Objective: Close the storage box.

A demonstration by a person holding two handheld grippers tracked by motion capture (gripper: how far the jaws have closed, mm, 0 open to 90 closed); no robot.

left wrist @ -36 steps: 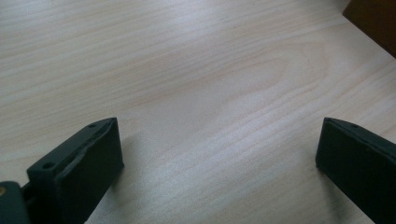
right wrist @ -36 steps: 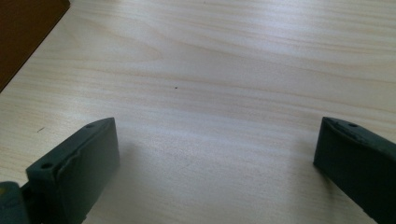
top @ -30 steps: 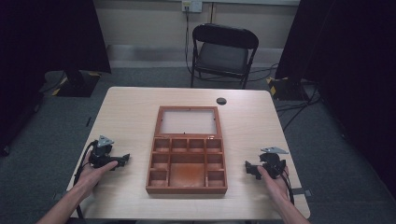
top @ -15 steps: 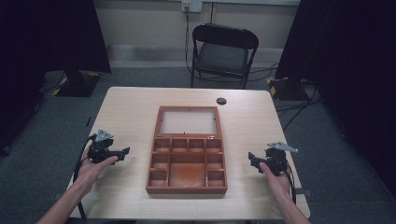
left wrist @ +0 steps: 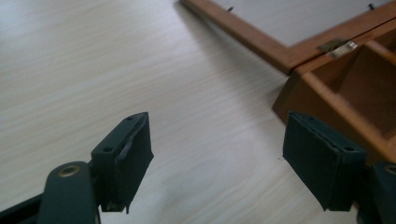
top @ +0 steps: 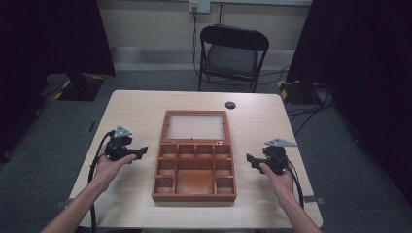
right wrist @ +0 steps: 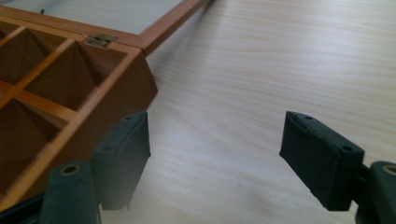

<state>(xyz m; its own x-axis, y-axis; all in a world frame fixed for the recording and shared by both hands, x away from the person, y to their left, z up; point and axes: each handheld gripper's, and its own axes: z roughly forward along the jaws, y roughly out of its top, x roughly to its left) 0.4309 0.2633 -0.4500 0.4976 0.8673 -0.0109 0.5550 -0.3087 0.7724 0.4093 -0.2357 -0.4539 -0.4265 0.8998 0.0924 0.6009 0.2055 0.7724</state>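
One wooden box [top: 194, 167] lies open mid-bench, its glass lid [top: 196, 126] laid flat toward the far edge. The box tray has nine compartments: a row of four, two small each side, one large in the middle. One small black disc [top: 230, 105] sits near the far edge. Two hand-held grippers: left hand-held gripper [top: 138, 152] hovers just off the box's left side, right hand-held gripper [top: 251, 159] just off its right side, both pointing inward. Both have just been closing, yet the jaws stand apart with nothing between them, grasping nothing. Bare bench [top: 136, 111] lies left, right and beyond the lid; a narrow strip runs along the near edge.
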